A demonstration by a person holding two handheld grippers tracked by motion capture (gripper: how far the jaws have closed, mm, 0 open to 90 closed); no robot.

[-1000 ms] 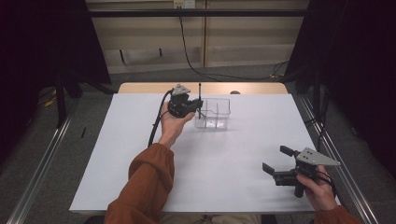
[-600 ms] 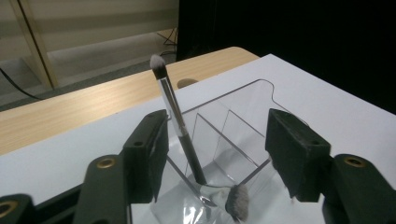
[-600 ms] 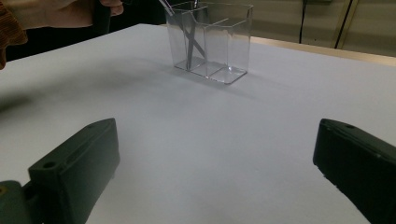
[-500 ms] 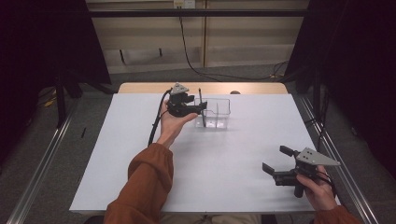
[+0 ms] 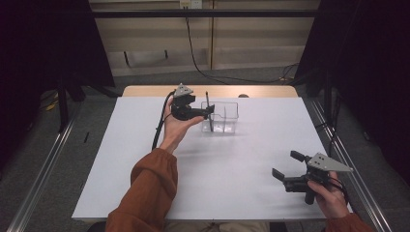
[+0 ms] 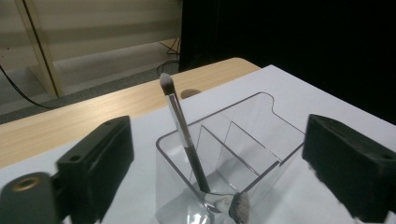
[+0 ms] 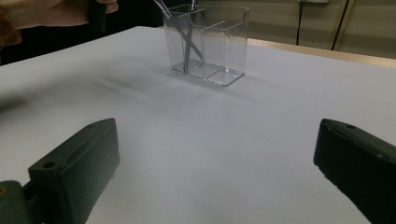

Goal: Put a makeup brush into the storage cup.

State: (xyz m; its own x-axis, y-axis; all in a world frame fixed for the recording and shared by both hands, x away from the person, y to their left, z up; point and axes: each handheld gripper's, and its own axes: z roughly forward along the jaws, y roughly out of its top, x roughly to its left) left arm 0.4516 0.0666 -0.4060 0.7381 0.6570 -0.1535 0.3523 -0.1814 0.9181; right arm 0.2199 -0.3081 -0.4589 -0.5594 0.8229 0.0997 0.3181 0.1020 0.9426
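Clear organiser [image 6: 243,154] holds a leaning brush [image 6: 184,135]; left gripper [image 6: 217,154] fingers just opened wide, right gripper [image 7: 215,172] fingers wide

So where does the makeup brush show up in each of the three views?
High view: the brush stands near the top centre, in the left end of the clear organizer, by the left gripper.
Left gripper view: centre, leaning left, bristles up, between the open jaws.
Right gripper view: top centre, seen through the organizer's left wall.
Shared landmark: the clear organizer.
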